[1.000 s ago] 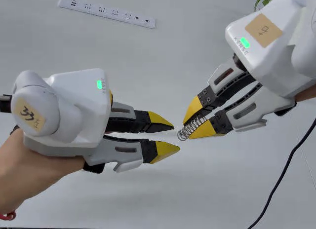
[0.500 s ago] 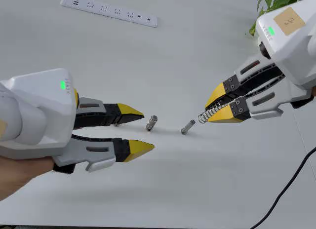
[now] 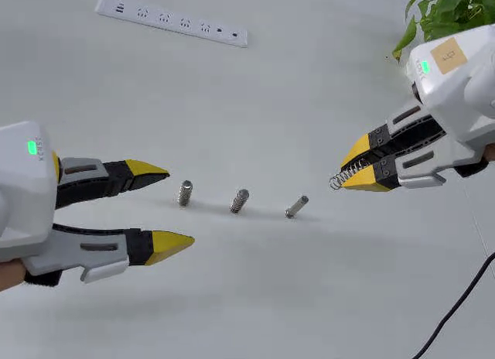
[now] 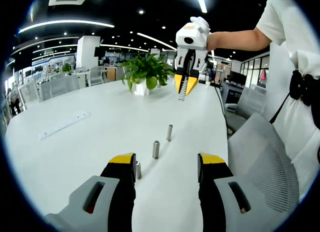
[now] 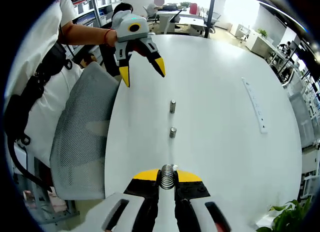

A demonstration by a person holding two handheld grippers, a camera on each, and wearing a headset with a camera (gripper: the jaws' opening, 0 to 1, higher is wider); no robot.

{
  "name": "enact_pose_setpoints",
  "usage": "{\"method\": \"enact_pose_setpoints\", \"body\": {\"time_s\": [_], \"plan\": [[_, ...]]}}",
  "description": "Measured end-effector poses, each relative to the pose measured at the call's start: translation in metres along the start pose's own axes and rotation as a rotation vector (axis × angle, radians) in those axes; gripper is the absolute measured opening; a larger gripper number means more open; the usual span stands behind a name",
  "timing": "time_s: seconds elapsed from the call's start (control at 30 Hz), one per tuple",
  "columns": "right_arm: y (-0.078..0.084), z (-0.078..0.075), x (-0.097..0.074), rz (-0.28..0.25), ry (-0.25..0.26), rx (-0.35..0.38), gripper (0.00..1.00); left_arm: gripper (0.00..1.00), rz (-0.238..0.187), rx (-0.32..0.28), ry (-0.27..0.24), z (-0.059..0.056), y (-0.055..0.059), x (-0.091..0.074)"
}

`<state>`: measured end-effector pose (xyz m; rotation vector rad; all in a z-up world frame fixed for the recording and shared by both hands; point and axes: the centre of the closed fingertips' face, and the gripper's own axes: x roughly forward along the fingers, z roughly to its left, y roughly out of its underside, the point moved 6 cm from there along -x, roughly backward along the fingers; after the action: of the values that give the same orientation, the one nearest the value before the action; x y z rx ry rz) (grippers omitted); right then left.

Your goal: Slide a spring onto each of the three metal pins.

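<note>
Right hand-held gripper (image 3: 341,176) clamped on a spring (image 3: 348,172), raised near the bare pin (image 3: 296,206), to its right. Left hand-held gripper (image 3: 179,206) wide, empty, well left of it. Middle pin (image 3: 240,201) and end pin (image 3: 185,193) apparently sprung; one fitting outstanding.

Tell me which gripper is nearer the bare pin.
Right. The right gripper, holding a spring, hovers beside the bare pin; the left gripper is open beyond the other two pins.
</note>
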<state>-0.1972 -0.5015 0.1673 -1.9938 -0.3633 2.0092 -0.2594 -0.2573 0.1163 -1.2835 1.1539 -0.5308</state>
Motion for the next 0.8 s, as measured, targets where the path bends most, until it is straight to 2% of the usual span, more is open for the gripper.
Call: {"method": "enact_pose_setpoints", "body": {"time_s": [0.17, 0.4, 0.8], "plan": [[0.005, -0.007, 0.010, 0.003, 0.007, 0.025, 0.07, 0.63, -0.002, -0.008, -0.012, 0.006, 0.005, -0.002], [0.008, -0.011, 0.027, 0.013, 0.011, 0.041, 0.07, 0.81, -0.004, -0.008, 0.012, 0.006, 0.013, 0.002], [0.014, -0.014, 0.047, 0.027, 0.016, 0.079, 0.07, 0.93, -0.002, -0.021, 0.023, 0.010, 0.021, 0.002]]}}
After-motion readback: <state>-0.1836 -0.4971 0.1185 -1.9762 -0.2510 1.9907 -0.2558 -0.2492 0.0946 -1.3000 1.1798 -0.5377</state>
